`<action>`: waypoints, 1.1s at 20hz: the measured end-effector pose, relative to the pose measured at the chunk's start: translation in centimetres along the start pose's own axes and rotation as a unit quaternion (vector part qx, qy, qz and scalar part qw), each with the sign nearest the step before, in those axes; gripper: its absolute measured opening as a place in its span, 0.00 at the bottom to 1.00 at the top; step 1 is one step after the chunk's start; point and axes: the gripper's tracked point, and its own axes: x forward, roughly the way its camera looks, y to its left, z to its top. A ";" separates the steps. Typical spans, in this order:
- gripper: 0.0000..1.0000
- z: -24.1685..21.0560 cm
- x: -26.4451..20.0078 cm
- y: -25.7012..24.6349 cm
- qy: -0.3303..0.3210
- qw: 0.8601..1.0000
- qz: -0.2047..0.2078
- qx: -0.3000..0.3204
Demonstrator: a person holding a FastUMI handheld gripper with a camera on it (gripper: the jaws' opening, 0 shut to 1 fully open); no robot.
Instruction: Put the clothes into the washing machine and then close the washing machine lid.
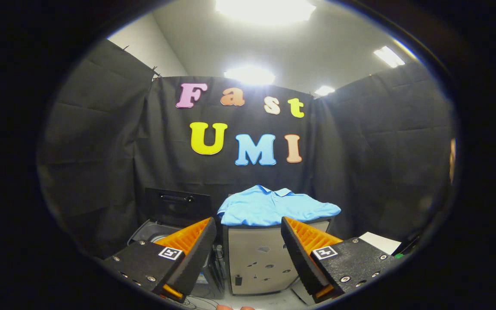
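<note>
Gripper [248, 254] jaws spread wide, holding nothing. Beyond them, a folded blue shirt [274, 206] lies atop a grey cabinet [265, 258]; beside the cabinet stands the washing machine [153, 232], lid [177, 206] raised.

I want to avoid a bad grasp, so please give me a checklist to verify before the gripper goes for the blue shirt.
1. Gripper open: ok, fingers spread wide, nothing between them.
2. Folded light-blue polo shirt reachable: ok, it lies on top of the grey metal cabinet, beyond the fingers.
3. Washing machine lid open: ok, the dark lid stands upright behind the tub.
4. Washing machine tub free inside: cannot tell, one finger covers most of it.
5. Approach path free: ok, nothing stands between fingers and shirt.
</note>
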 end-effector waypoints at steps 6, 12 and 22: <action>0.94 2.1 14.6 -4.4 0.017 0.999 -0.033 0.008; 0.94 -1.4 26.0 -8.4 0.104 0.994 -0.027 0.007; 0.94 -9.9 39.9 -9.7 0.283 0.958 0.030 0.036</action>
